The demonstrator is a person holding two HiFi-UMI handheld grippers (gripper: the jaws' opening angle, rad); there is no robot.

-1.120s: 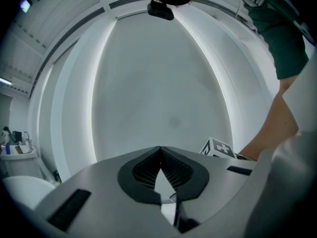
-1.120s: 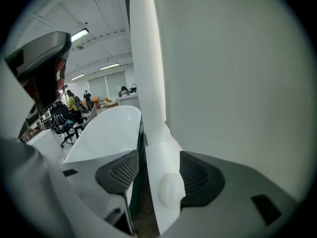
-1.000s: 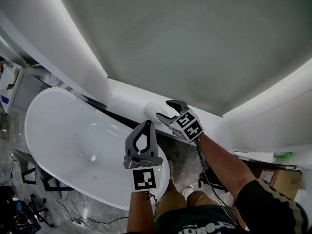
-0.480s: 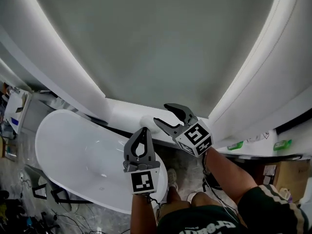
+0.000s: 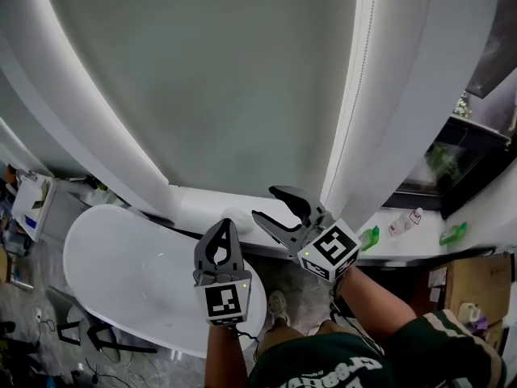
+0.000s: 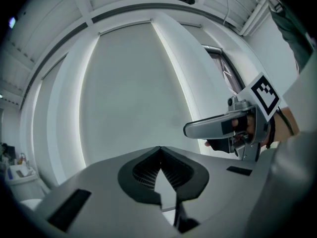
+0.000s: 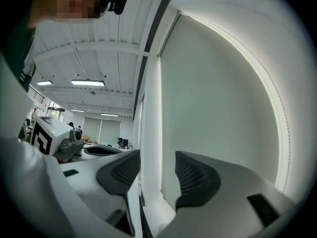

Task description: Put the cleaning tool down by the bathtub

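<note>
Right tool (image 5: 264, 203) gapes empty, left tool (image 5: 220, 225) clenched on nothing; white cleaning pad (image 5: 233, 215) apparently parked on the ledge (image 5: 194, 197) by the bathtub (image 5: 113, 273).

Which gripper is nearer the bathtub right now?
Left. In the head view the left gripper, jaws shut, shows over the bathtub at its right end. The right gripper, jaws open, is past that end, in front of the ledge.

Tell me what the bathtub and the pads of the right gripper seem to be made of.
The bathtub looks like glossy white acrylic or enamel: smooth, with soft highlights; I cannot tell which. The pads of the right gripper look like dark matte rubber or plastic, with a fine ribbed grid.
</note>
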